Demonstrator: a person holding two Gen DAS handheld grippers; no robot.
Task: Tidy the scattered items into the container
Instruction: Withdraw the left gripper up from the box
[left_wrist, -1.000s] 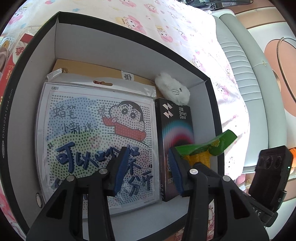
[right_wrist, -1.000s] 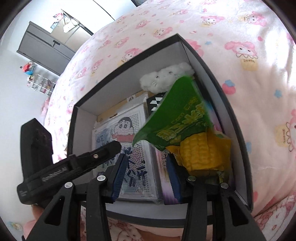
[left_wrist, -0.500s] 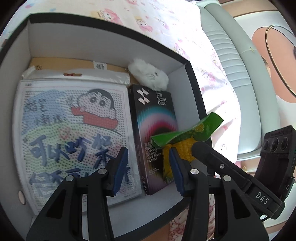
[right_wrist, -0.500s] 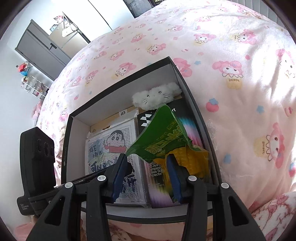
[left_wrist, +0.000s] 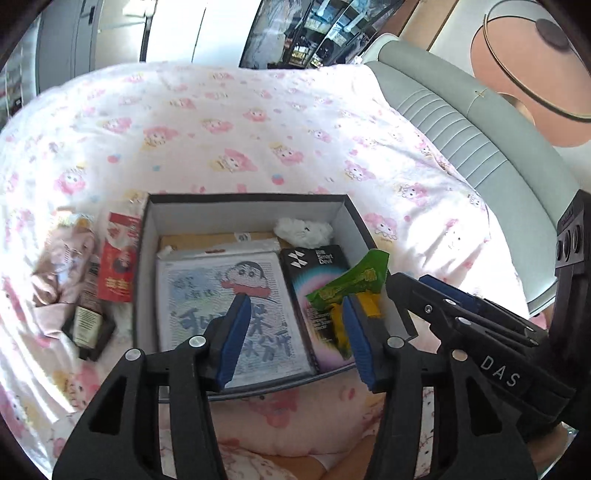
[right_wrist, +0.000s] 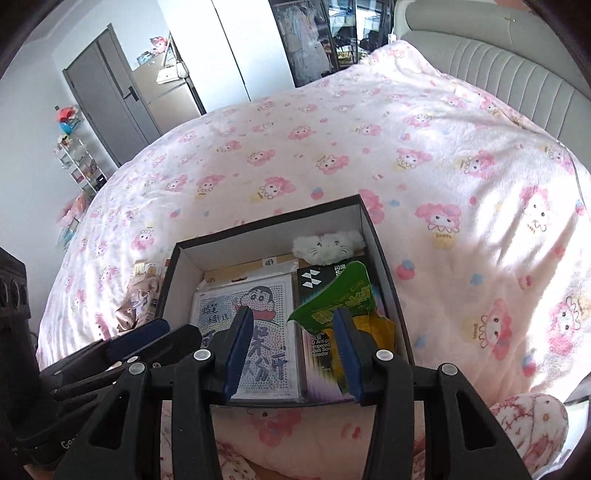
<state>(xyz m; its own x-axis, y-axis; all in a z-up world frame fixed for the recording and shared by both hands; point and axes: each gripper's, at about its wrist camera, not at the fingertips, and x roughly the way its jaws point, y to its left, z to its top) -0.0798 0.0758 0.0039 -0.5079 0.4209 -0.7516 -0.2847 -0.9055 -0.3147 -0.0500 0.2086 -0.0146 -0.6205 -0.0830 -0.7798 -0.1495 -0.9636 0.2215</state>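
Note:
A black box (left_wrist: 243, 218) with white walls sits on the pink bed. Inside lie a cartoon bead kit (left_wrist: 225, 291), a black Smart Devil pack (left_wrist: 314, 266), a white plush (left_wrist: 303, 230) and a green-and-yellow corn snack bag (left_wrist: 351, 284) leaning in the right side. The box also shows in the right wrist view (right_wrist: 258, 240), with the corn bag (right_wrist: 340, 299). My left gripper (left_wrist: 295, 336) is open and empty above the box's near edge. My right gripper (right_wrist: 293, 350) is open and empty beside it.
Left of the box on the bedding lie a red packet (left_wrist: 120, 269), a small dark box (left_wrist: 88, 325) and a pinkish pouch (left_wrist: 62, 262). A grey padded headboard (left_wrist: 461, 122) runs along the right. A door and shelf (right_wrist: 107, 96) stand far left.
Both grippers have pulled back and up from the box. The corn bag, earlier at my right gripper's fingers, now lies free in the box's right side.

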